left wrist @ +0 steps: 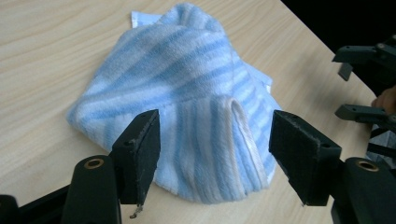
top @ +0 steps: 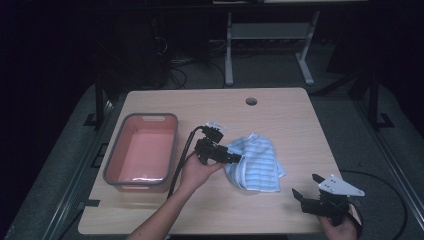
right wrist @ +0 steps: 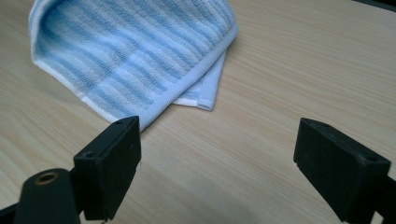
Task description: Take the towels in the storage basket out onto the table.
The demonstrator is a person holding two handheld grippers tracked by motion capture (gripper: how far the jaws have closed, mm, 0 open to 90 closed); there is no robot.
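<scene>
A fixed overhead camera looks forward and down across the whole table (top: 280,107), the floor beyond it dark. Two close cameras ride low on the grippers, each looking between its own jaws over the tabletop. All three views share the striped towel (top: 255,162) (left wrist: 187,107) (right wrist: 135,51).

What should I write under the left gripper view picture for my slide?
The open left gripper straddles a fold of the striped blue towel on the wooden table.

Spread tongs (right wrist: 217,158) near striped towel (right wrist: 135,51)
</scene>
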